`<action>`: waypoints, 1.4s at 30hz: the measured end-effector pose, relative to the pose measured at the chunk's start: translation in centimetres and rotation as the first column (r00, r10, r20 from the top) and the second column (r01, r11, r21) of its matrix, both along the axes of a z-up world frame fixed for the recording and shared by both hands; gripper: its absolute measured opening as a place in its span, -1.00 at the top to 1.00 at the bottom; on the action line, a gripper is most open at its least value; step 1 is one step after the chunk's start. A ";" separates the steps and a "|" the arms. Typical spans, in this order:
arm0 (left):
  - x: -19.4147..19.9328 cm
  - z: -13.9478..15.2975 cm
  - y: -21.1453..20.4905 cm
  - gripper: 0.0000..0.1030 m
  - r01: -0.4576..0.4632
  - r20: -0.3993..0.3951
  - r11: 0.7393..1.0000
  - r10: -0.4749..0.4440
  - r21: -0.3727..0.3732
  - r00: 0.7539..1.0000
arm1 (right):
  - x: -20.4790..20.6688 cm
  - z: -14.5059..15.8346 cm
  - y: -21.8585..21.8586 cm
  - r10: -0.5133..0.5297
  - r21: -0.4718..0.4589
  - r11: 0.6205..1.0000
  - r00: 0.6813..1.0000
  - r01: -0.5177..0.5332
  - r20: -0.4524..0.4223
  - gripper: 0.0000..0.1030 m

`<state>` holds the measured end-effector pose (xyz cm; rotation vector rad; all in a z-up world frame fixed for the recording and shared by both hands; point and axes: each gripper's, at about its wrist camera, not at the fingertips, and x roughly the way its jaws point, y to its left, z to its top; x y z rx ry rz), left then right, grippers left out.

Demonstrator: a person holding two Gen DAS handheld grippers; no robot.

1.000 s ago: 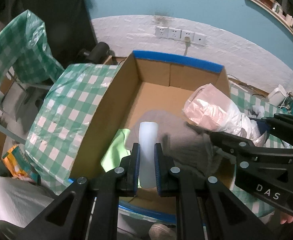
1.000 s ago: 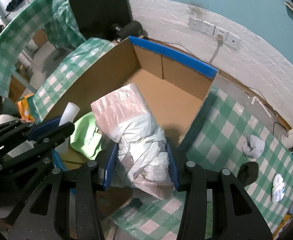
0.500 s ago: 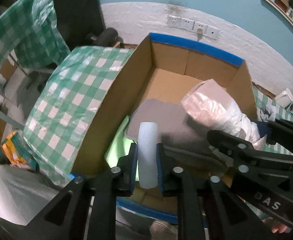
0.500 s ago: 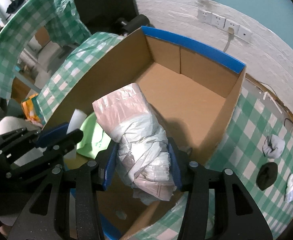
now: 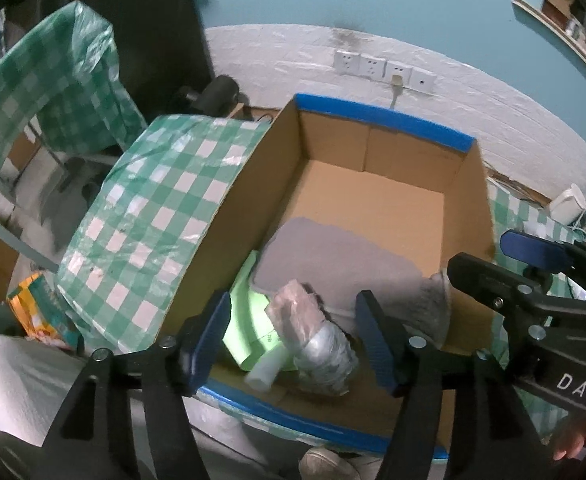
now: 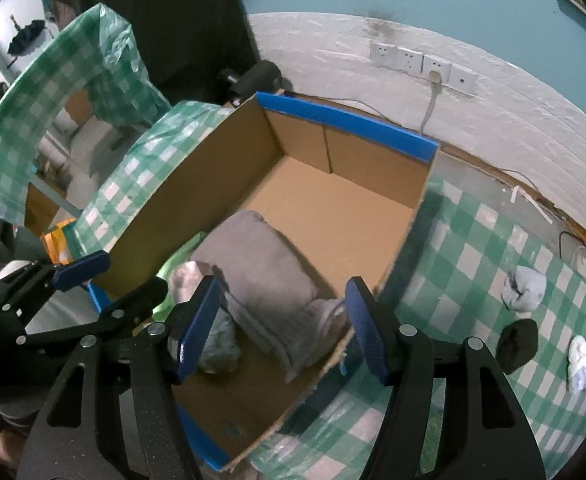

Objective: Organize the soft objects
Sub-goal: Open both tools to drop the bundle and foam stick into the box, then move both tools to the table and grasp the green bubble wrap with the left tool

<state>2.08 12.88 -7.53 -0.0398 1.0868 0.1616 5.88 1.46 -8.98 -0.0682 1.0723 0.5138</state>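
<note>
Checked desk (image 6: pixel 473 264) carried the cardboard box (image 5: pixel 229 240). Both tools, left tool (image 5: pixel 297 344) and right tool (image 6: pixel 283 328), tilted down over it, jaws just spread and released. Below lay a plastic-wrapped bundle (image 5: pixel 317 344) and grey towel (image 6: pixel 261 272).

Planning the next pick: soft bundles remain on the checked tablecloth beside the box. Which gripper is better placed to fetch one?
Right. The right gripper is open and empty, and the black bundle and white bundle lie on its side.

1. A table (image 6: pixel 473 248) under a green and white checked cloth carries everything.
2. A cardboard box (image 6: pixel 357 128) with blue-taped edges stands on it, near the wall.
3. To the right of the box, three small bundles lie on the cloth: a pale one (image 6: pixel 527 285), a black one (image 6: pixel 517 344) and a white one (image 6: pixel 580 362).
</note>
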 end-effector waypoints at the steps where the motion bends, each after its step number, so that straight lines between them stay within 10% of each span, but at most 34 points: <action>1: -0.1 0.2 -0.4 -0.29 0.010 0.006 1.000 -0.010 0.008 1.000 | -0.1 0.1 -0.3 -0.004 0.001 1.000 1.000 0.004 0.002 -0.27; 42: -0.9 -0.3 -18.7 -0.56 0.357 -0.026 0.931 -0.356 0.077 0.934 | -3.1 -0.1 -21.8 -0.324 -0.057 0.944 0.946 0.324 0.014 -0.27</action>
